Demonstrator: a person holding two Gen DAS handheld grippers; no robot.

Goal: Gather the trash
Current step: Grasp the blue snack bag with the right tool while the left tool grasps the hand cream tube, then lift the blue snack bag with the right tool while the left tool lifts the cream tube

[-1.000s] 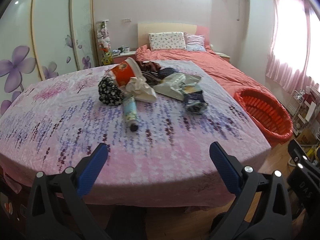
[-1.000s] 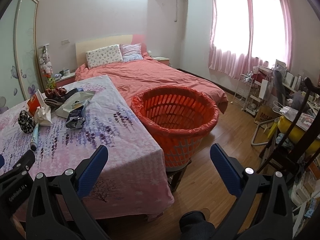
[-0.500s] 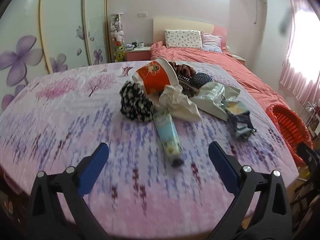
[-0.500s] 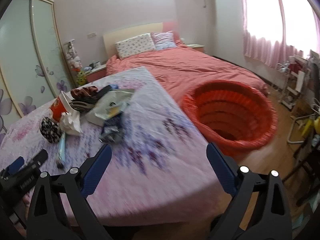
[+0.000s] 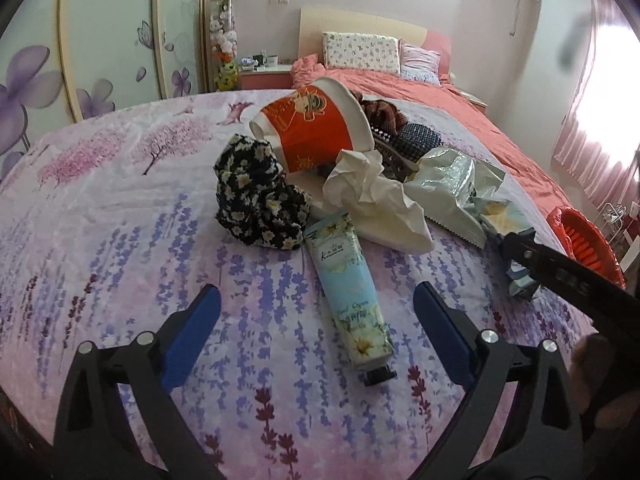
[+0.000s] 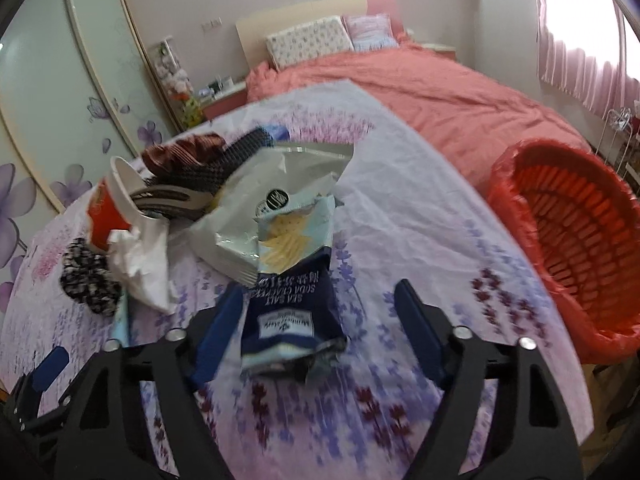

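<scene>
Both grippers have come in close over the pile since a second ago. Right gripper point(image 6: 320, 316): its jaws have just been closing, and the dark blue cracker bag point(image 6: 290, 312) now lies between them. The pads do not press it yet, so they are apart; I think it lines up this way to pinch the bag. Left gripper point(image 5: 316, 320) stands wide apart around the lower end of the hand cream tube point(image 5: 348, 292), not touching it. Behind the tube lie crumpled tissue point(image 5: 372, 196), a red paper cup point(image 5: 316, 128), a flowered scrunchie point(image 5: 256, 196) and a silver bag point(image 5: 448, 184). Right of the pile waits the red basket point(image 6: 580, 248), cut off at the edge. The right view is blurry, so small print is hard to read.
</scene>
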